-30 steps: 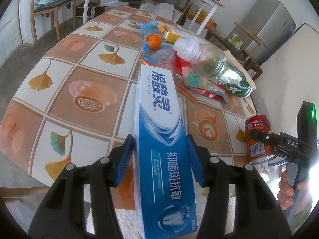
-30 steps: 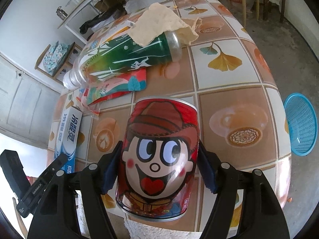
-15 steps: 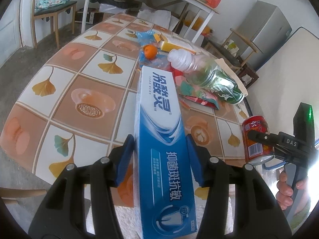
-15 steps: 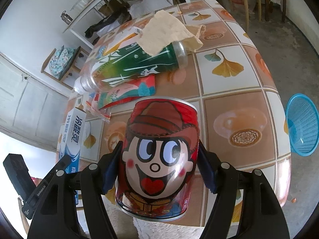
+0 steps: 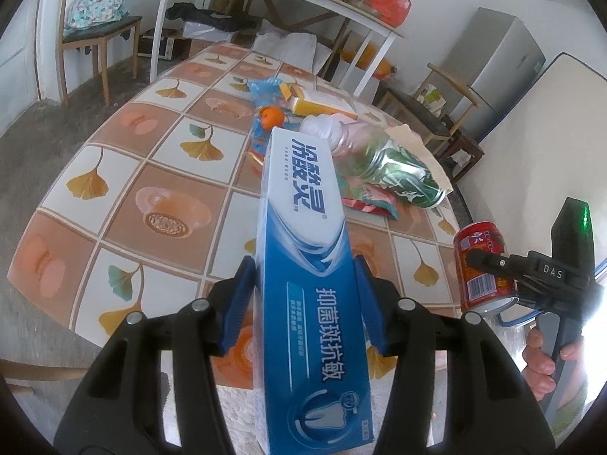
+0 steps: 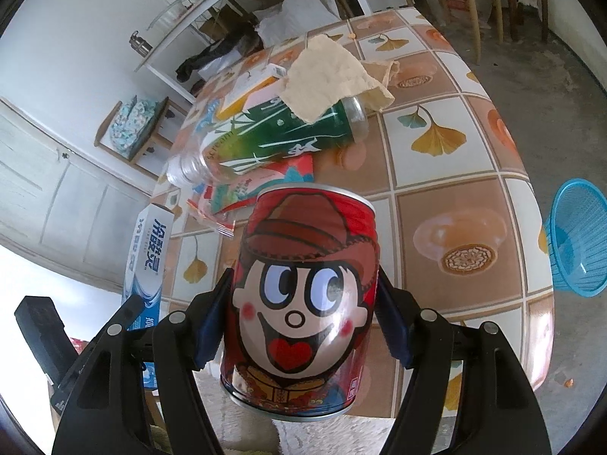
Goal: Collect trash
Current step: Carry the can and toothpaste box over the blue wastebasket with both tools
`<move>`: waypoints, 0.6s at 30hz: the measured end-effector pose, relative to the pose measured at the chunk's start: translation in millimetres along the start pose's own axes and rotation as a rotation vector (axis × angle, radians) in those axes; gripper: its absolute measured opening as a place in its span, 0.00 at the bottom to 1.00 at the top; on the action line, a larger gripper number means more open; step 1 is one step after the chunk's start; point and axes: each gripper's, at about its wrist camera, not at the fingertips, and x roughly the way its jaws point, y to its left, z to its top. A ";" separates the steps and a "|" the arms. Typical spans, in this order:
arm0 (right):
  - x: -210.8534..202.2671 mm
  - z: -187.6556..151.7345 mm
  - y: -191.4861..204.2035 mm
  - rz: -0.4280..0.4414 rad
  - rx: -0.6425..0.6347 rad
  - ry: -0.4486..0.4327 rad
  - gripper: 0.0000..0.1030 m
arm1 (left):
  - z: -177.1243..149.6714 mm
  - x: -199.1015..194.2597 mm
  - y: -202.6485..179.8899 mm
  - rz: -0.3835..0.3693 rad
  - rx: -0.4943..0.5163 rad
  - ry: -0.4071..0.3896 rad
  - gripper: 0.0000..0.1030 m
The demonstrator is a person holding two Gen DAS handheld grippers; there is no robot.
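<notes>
My left gripper (image 5: 303,292) is shut on a long blue and white toothpaste box (image 5: 307,265), held above the near edge of the tiled table (image 5: 114,174). My right gripper (image 6: 303,303) is shut on a red drink can (image 6: 303,303) with a cartoon face, lifted off the table. The can (image 5: 481,269) and the right gripper also show at the right of the left wrist view. The toothpaste box (image 6: 150,250) shows at the left of the right wrist view. A green-labelled plastic bottle (image 6: 273,136) lies on the table under a crumpled brown paper (image 6: 330,79).
A red and teal wrapper (image 5: 368,193), an orange (image 5: 271,116), blue plastic (image 5: 265,87) and a yellow box (image 5: 322,104) lie further back on the table. A blue basket (image 6: 578,239) stands on the floor to the right. Chairs (image 5: 98,34) and a white shelf table (image 5: 280,0) stand behind.
Both grippers have risen a little with the box and the can, so the table looks smaller and farther. Their grips are unchanged.
</notes>
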 end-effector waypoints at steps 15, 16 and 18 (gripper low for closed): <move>-45.6 -8.8 -12.0 0.099 0.022 -0.069 0.66 | 1.3 -28.8 -42.9 -0.043 0.076 -0.053 0.48; -50.8 -9.4 -14.5 0.107 0.025 -0.076 0.66 | 1.8 -29.9 -46.6 -0.047 0.083 -0.056 0.48; -61.4 -11.5 -20.6 0.117 0.033 -0.093 0.66 | 2.9 -32.9 -58.2 -0.060 0.105 -0.063 0.48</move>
